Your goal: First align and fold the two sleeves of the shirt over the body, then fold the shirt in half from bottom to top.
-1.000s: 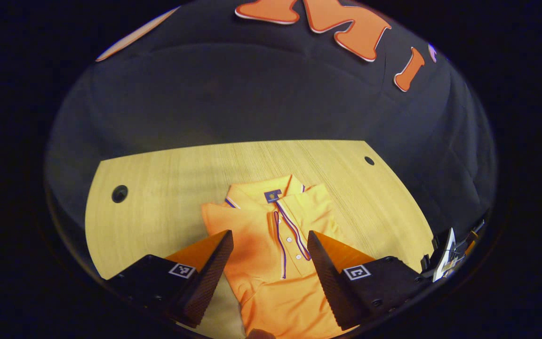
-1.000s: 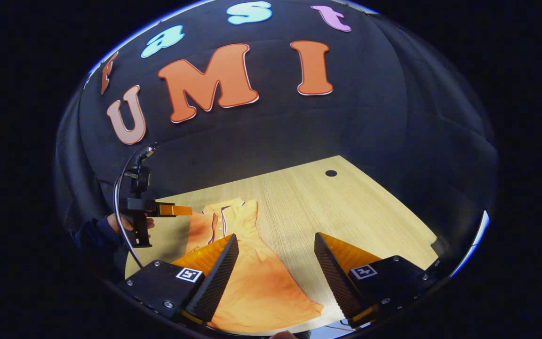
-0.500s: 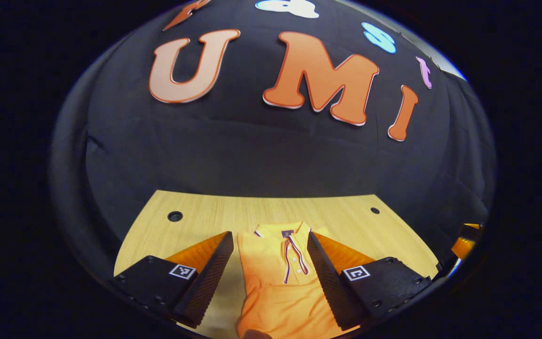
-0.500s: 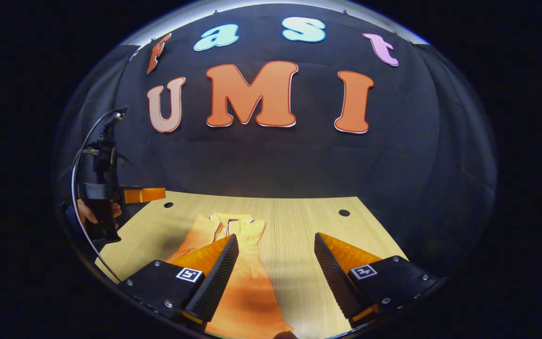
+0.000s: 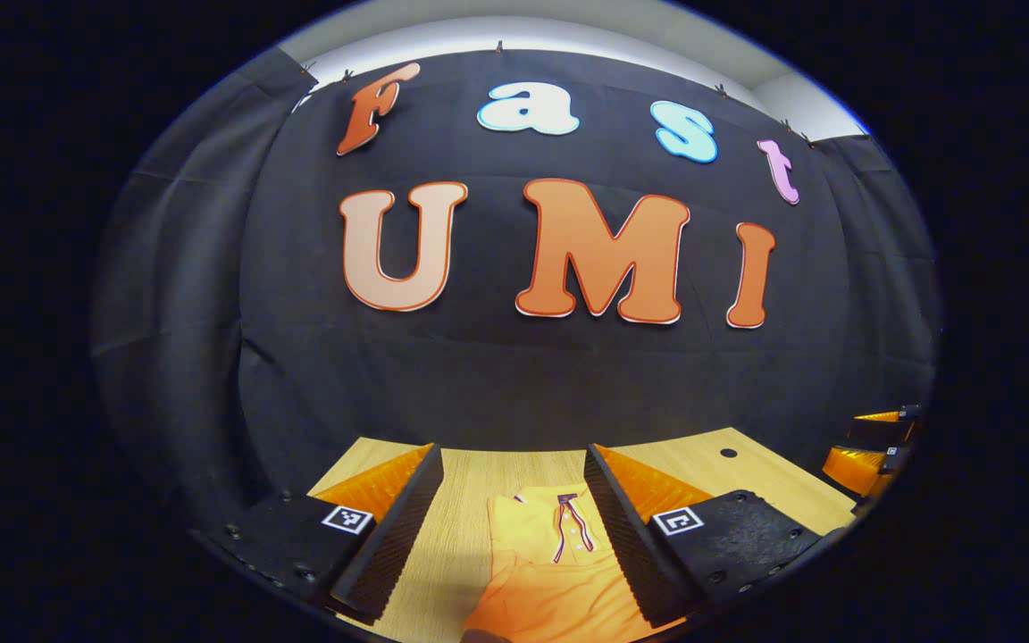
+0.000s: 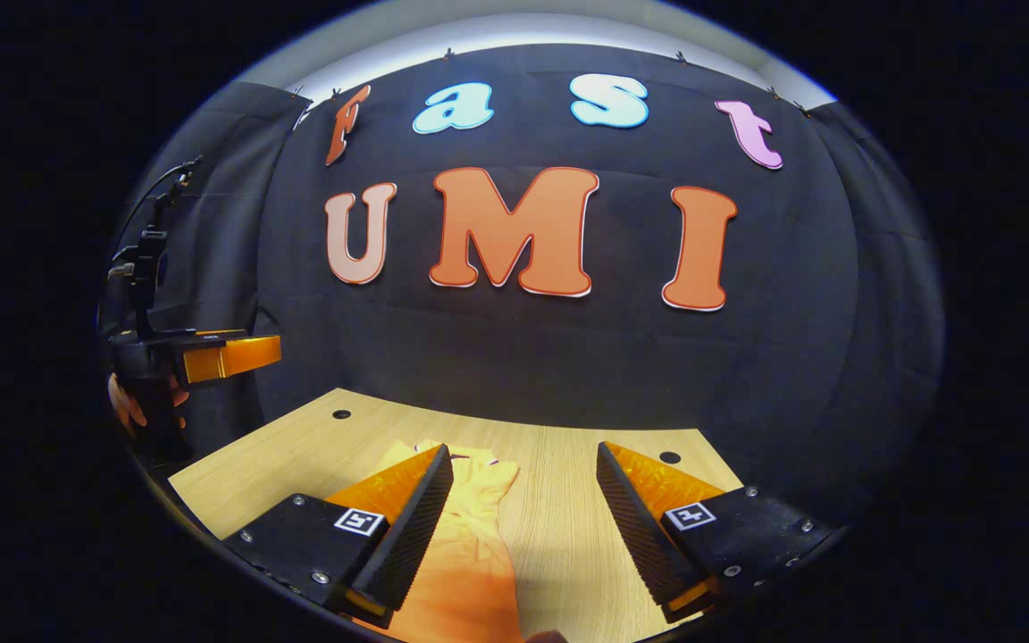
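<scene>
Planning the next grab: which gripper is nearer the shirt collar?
Left, probably. The left gripper frames the collar between its open fingers; the right gripper sits off to the shirt's side.

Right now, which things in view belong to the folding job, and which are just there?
Job:
- orange polo shirt, lying on the table
- left hand-held gripper, open
- right hand-held gripper, open

Just there:
- wooden table
- table's cable holes

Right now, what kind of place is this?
Likely a data-collection booth, not a home: black cloth wall, a bare wooden table with cable holes and one orange polo shirt, open left hand-held gripper above it.
</scene>
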Demonstrator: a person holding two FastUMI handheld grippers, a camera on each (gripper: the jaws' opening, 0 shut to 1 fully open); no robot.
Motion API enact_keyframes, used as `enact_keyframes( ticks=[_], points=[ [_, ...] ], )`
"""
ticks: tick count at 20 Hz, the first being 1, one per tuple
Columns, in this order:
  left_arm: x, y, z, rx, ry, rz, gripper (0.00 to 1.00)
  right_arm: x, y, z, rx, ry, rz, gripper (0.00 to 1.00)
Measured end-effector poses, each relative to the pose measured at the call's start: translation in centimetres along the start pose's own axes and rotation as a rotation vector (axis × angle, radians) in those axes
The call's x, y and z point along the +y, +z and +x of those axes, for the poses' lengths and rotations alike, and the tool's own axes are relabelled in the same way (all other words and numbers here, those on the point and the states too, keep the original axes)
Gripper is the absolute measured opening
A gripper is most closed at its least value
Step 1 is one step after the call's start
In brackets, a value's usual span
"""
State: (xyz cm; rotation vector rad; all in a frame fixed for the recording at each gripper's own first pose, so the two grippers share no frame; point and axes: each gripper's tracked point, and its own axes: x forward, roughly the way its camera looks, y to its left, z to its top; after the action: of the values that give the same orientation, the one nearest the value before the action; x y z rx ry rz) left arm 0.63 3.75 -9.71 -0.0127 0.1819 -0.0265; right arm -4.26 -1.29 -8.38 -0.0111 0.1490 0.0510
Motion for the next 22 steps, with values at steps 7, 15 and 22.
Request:
enact_keyframes(
  ticks=[7,15,22],
  points=[
    [-1.4,2.4,-6.4,-0.166,0.068,0.027,0.98,-0.1,1.8,-2.1,-0.114,0.002,0.001,0.98],
    [-3.3,-1.5,-9.6,-0.098,0.062,0.063,0.97,0.8,-2.6,-4.3,-0.065,0.06,-0.013,0.98],
    [-2.6,-9.5,-12.3,0.124,0.093,0.088,0.97,1.8,-10.4,-6.1,0.133,0.148,0.017,0.98]
  ],
)
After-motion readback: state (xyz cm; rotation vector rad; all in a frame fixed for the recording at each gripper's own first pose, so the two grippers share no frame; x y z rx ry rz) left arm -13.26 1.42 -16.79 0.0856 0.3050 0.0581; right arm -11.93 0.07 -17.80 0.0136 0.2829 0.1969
